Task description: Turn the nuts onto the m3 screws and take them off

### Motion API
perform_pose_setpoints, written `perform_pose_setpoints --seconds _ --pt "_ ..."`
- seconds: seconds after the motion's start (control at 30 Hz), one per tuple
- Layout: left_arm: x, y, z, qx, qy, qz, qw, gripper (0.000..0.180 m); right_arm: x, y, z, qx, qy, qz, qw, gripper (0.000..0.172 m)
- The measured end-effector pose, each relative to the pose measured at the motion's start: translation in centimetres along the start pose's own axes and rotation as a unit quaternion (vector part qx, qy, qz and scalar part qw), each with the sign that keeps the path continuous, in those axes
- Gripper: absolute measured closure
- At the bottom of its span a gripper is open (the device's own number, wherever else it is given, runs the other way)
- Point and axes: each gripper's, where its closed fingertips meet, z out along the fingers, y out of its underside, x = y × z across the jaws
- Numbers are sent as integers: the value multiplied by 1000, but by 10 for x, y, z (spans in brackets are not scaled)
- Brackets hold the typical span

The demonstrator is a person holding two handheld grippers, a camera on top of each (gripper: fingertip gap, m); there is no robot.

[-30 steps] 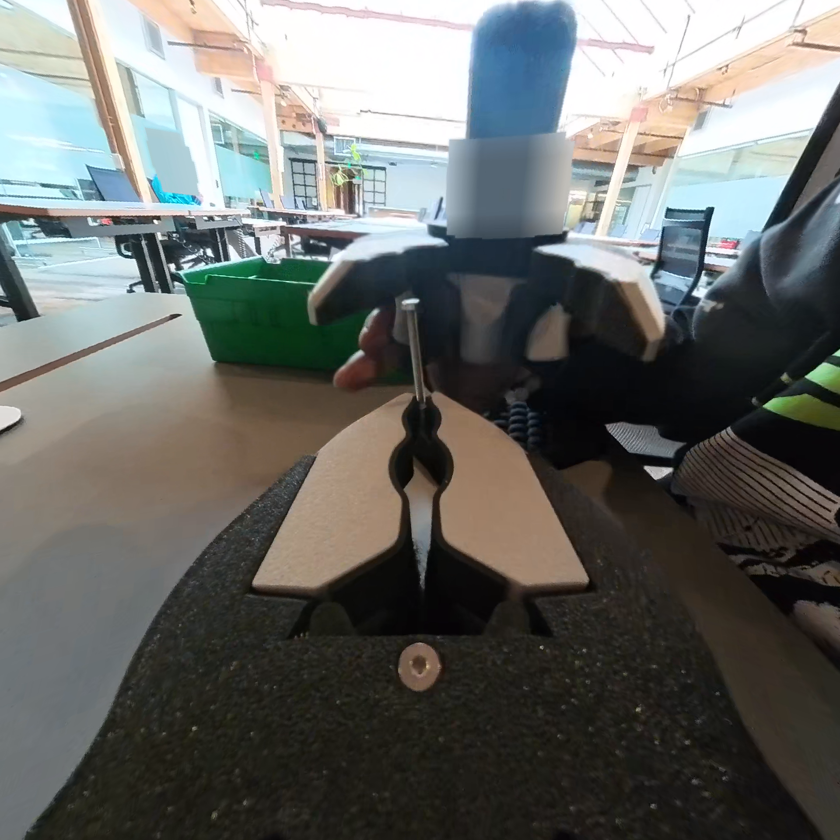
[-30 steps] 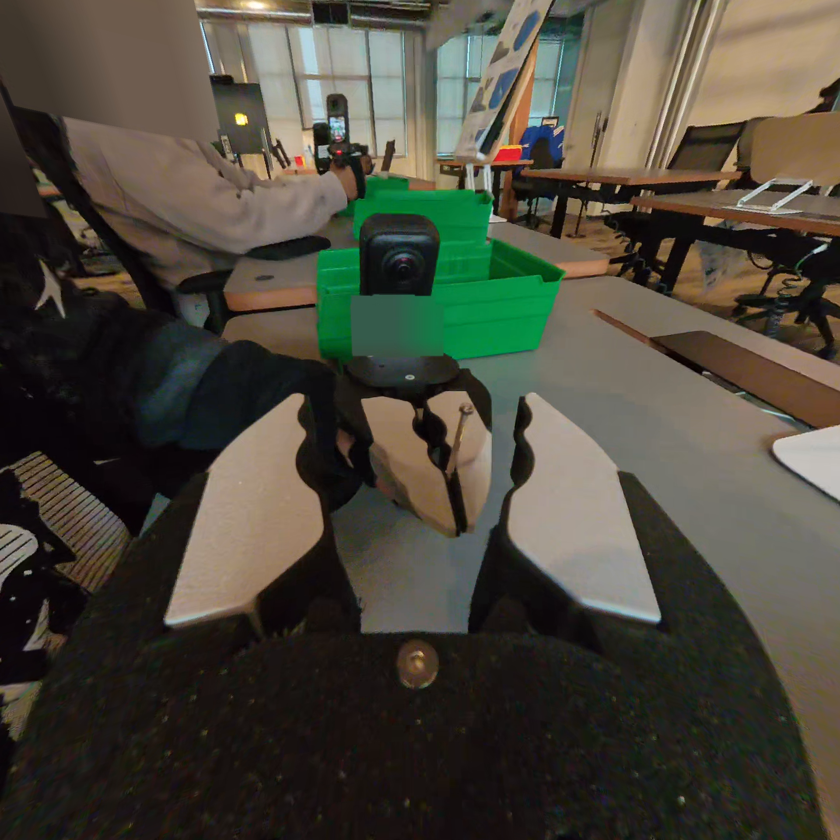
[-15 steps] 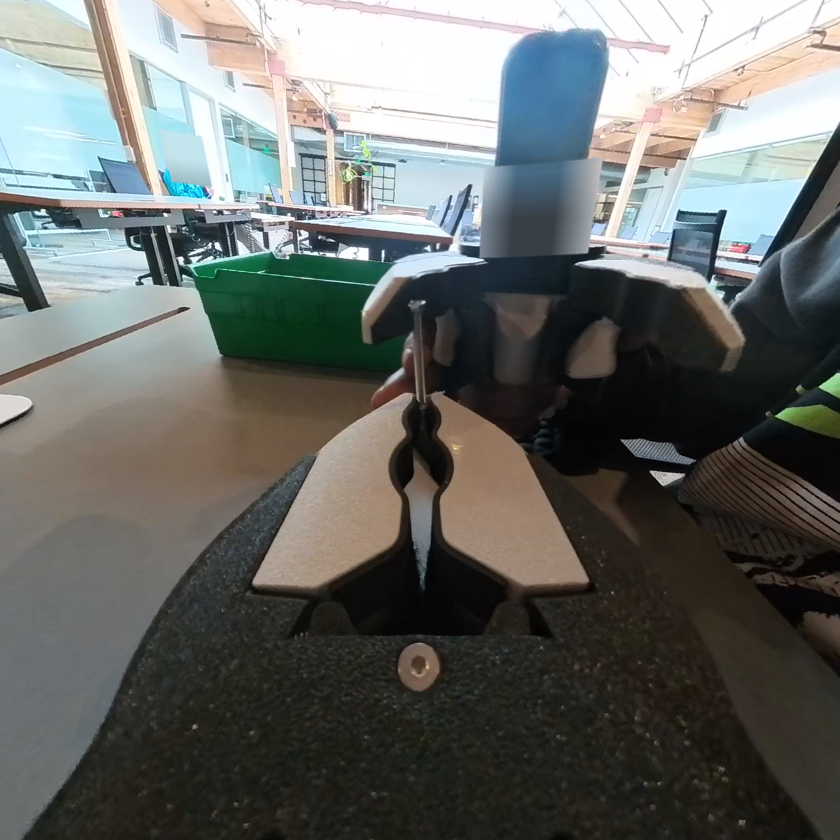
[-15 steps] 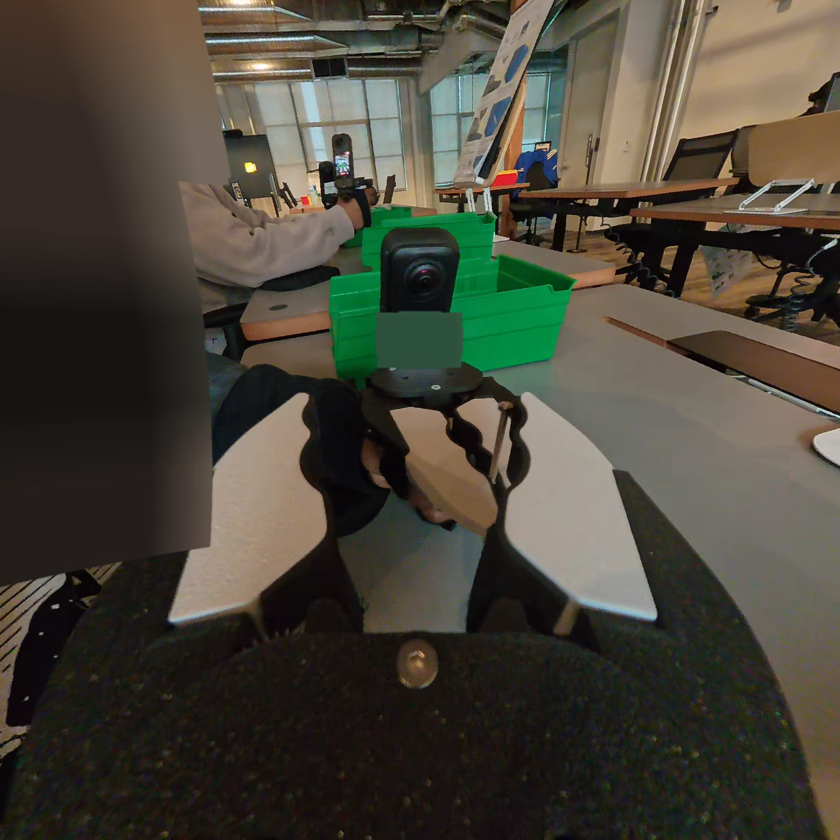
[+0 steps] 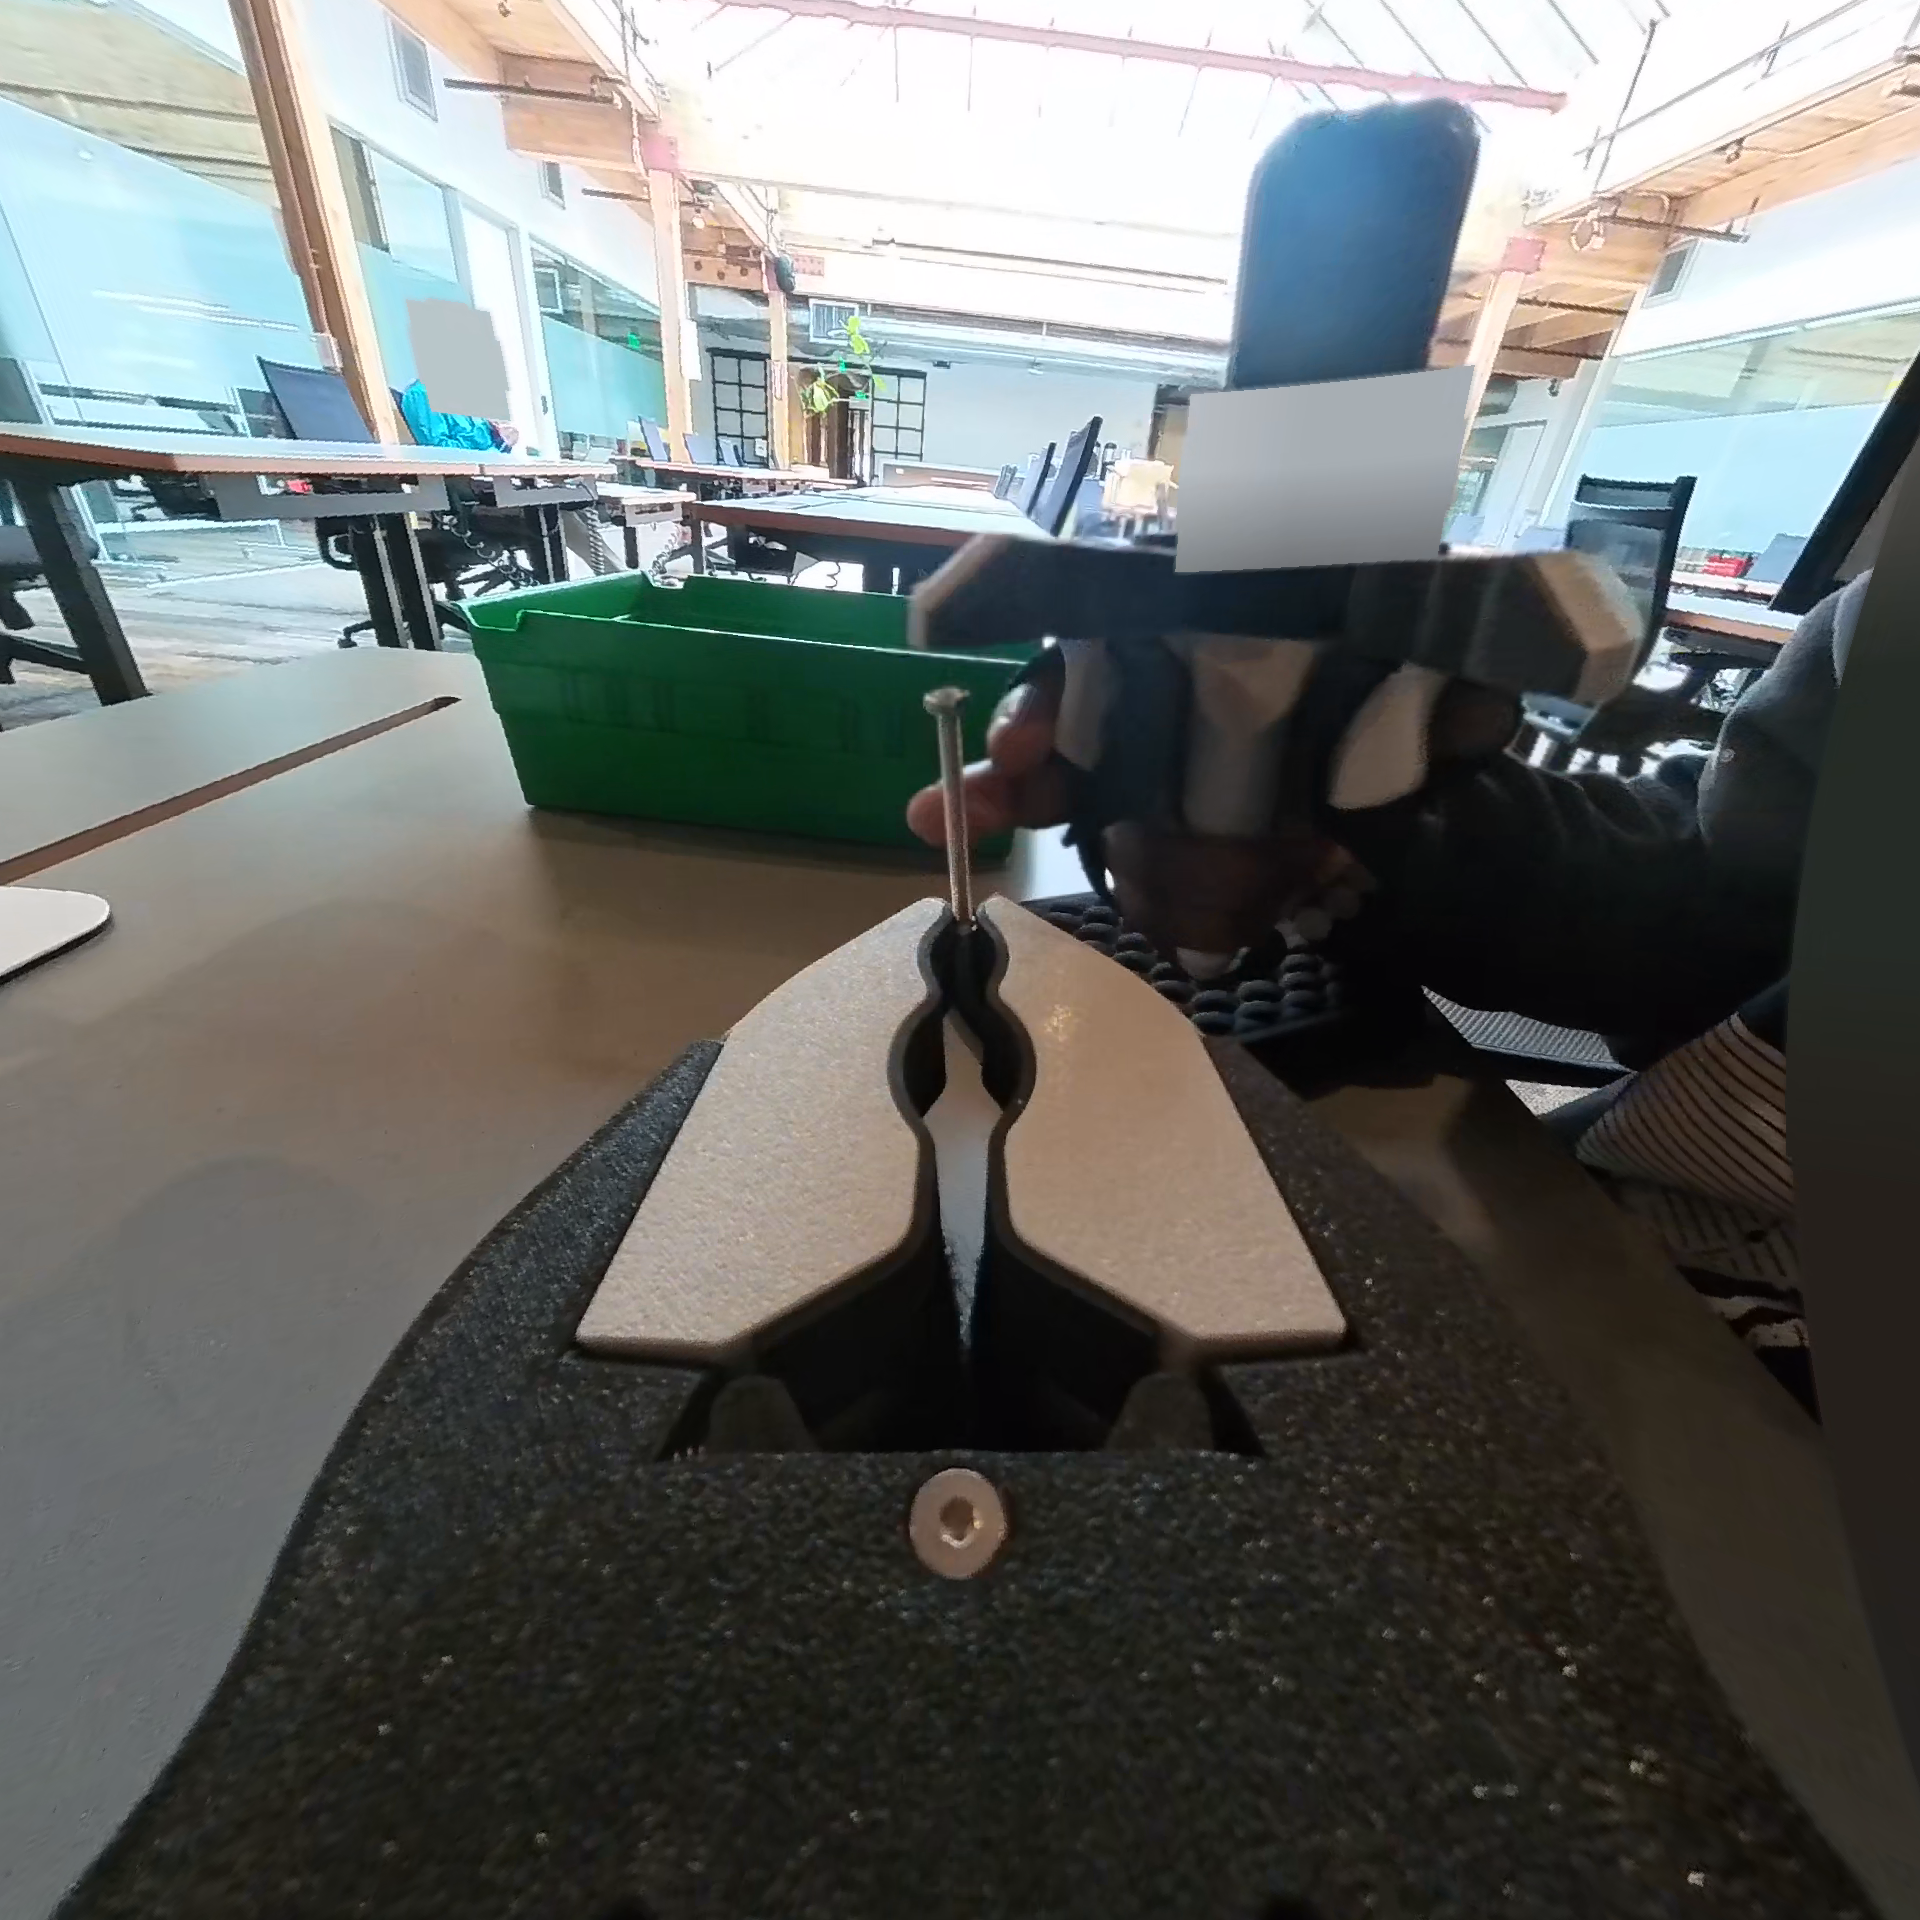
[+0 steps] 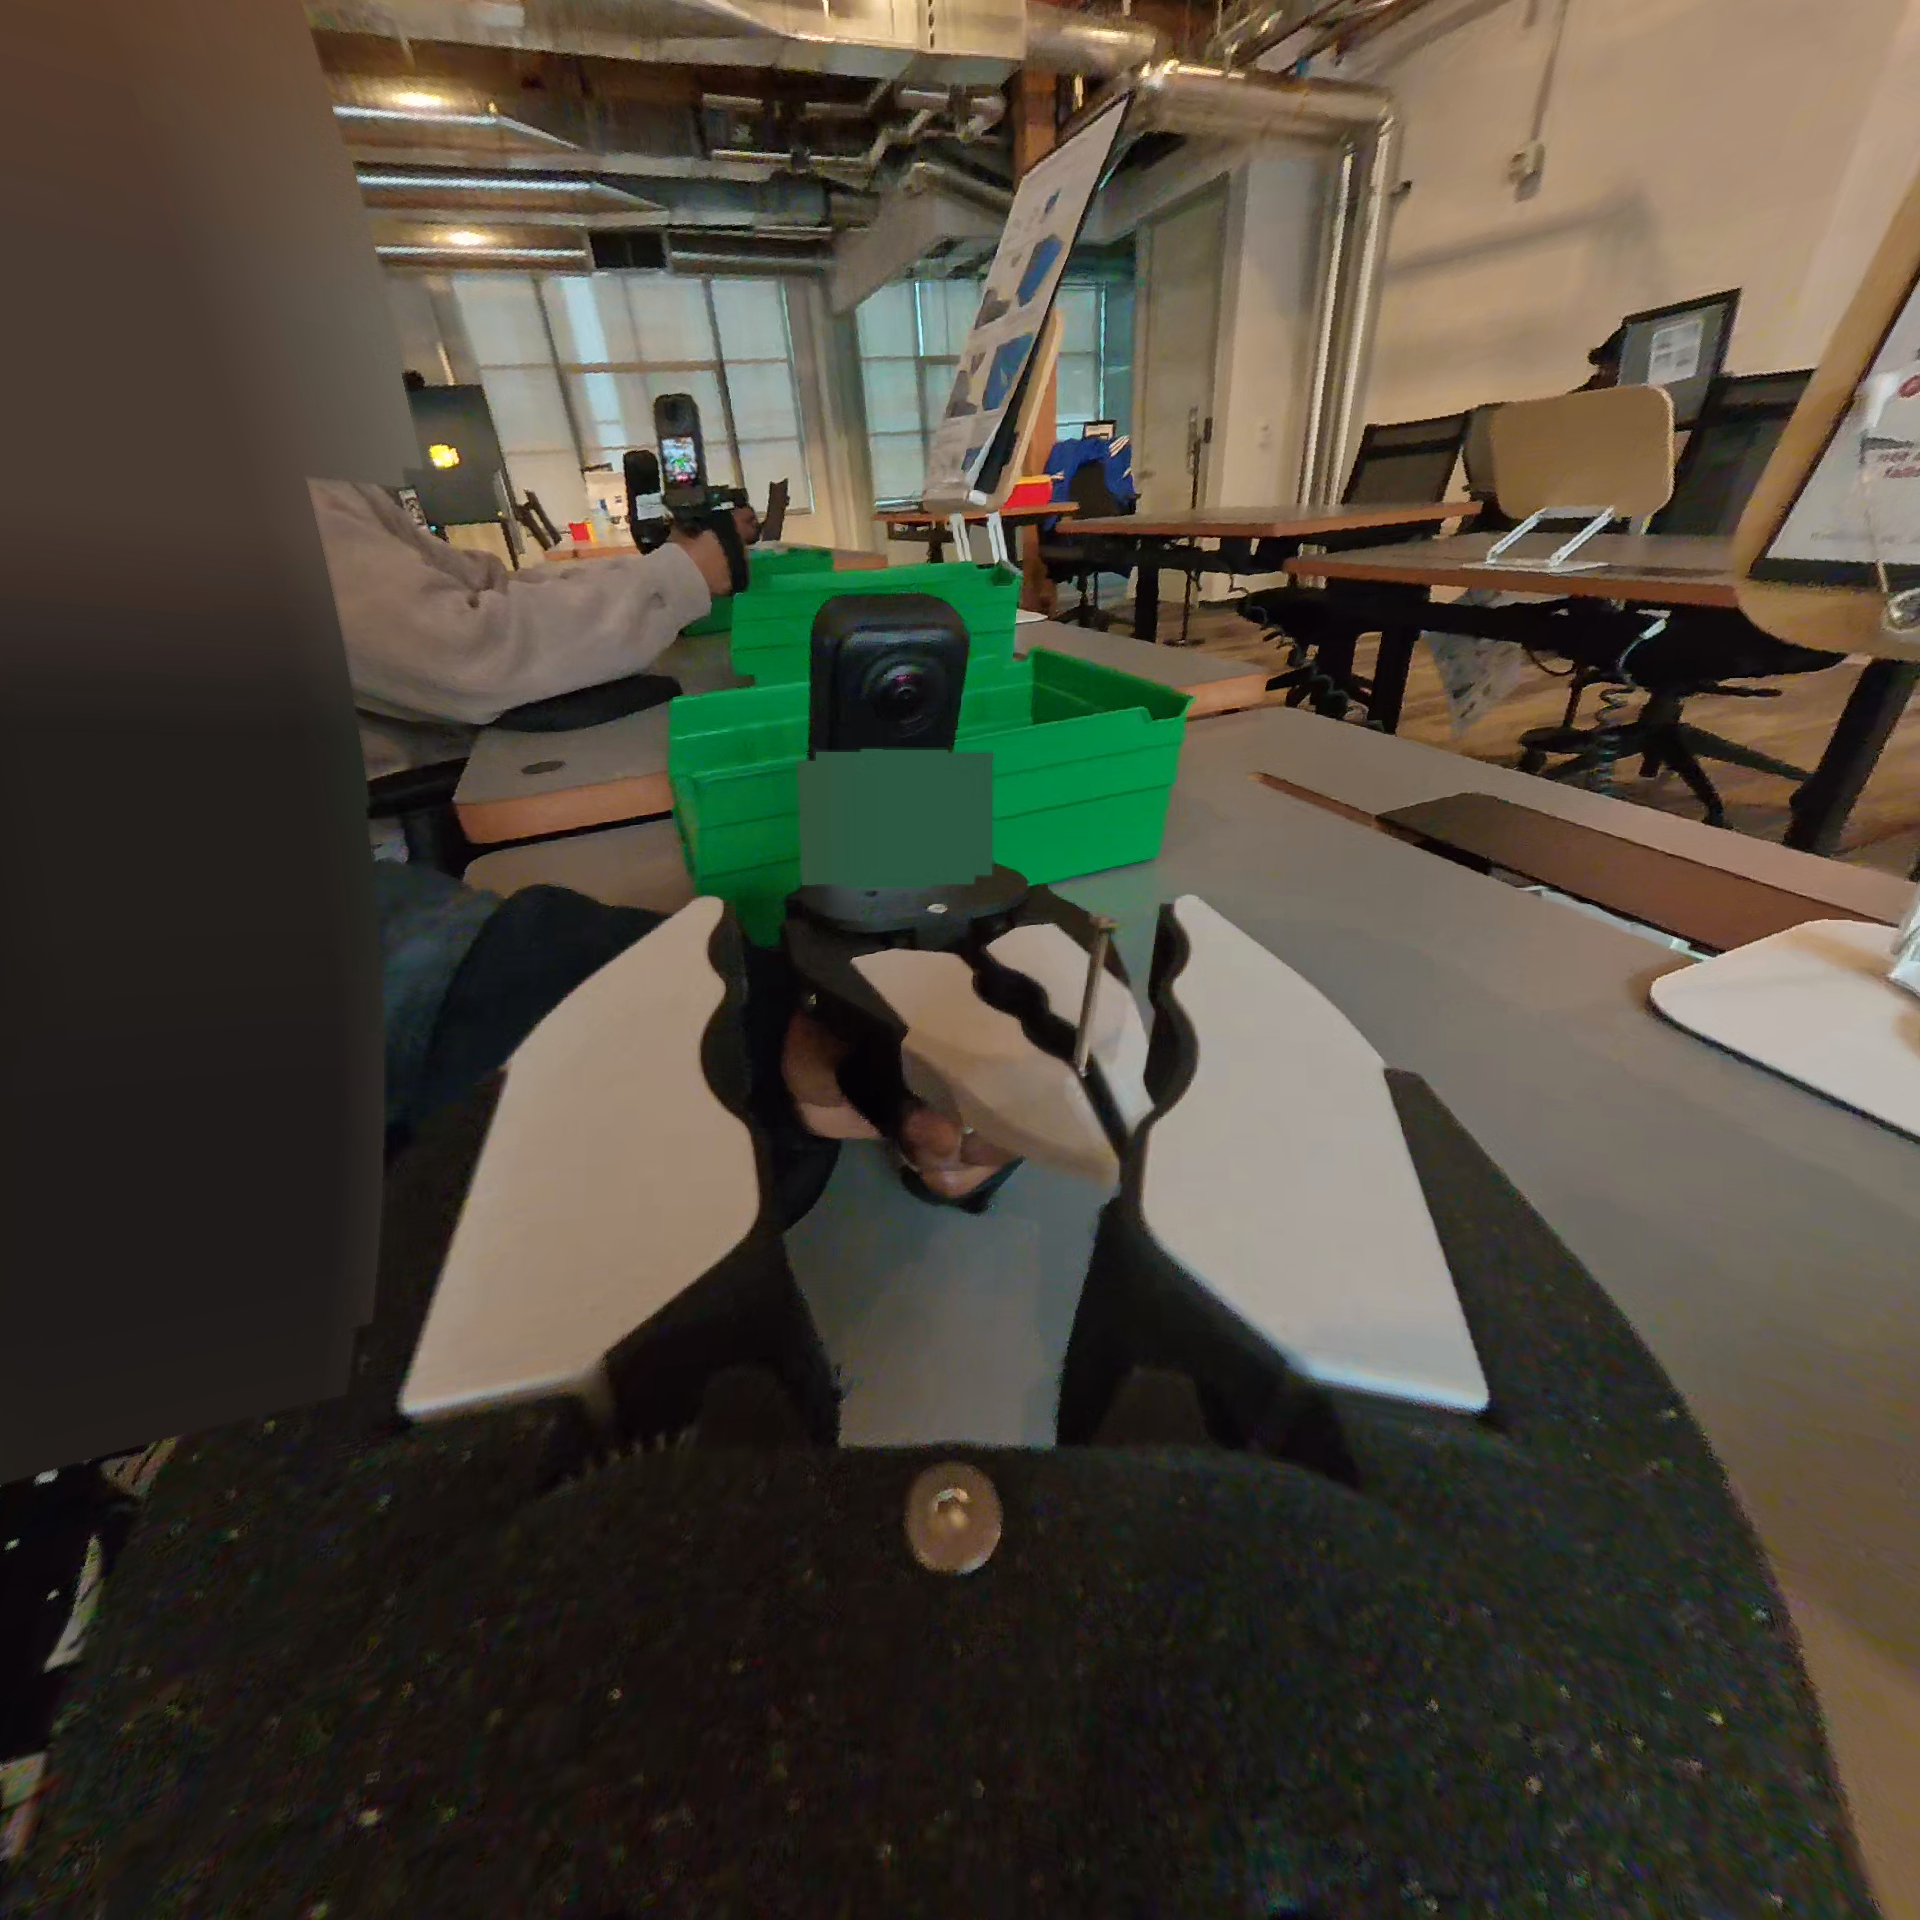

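Since a second ago the right claw (image 6: 945,997) has drawn in on the left one and narrowed its spread a little, so that the screw (image 5: 954,810), which stood well short of its fingers, now stands just inside the tip of its right-hand finger (image 6: 1278,1122). That is the relation the coming move seems to turn on: in the right wrist view the screw (image 6: 1093,992) sits at about 1 o'clock from the midpoint of the open claw, off centre toward the right-hand finger and apart from the left-hand one, so I judge the claw must shift right to centre on it. The left claw (image 5: 964,920) is closed, its two fingertips pinching the bottom end of the shank, and it holds the screw up off the grey desk (image 5: 312,987) with the long axis nearly upright, head at 12 o'clock, tilted only slightly. The right claw holds nothing and stands wide. The screw is a thin, long, silvery machine screw with a small flat-topped head; no nut shows on the shank, though one so small could escape these views. A green bin (image 5: 748,707) stands on the desk behind, at 11 o'clock from the screw in the left wrist view
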Motion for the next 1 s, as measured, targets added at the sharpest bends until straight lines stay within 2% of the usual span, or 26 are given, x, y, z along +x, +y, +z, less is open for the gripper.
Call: perform_pose_setpoints --seconds 0.3,0.6,0.8,1.0 --pt "-2 1 0 -3 -8 -3 1000 180 7 16 24 -57 22 -24 998 101" --pt "-5 0 -1 -2 -16 -7 1000 180 6 11 7 -35 48 -27 998 106" --pt "-4 1 0 -6 -14 -3 1000 180 8 15 21 -53 33 -20 998 97" --pt "-6 1 -1 -3 -20 -9 1000 180 2 16 18 -53 35 -28 998 99"
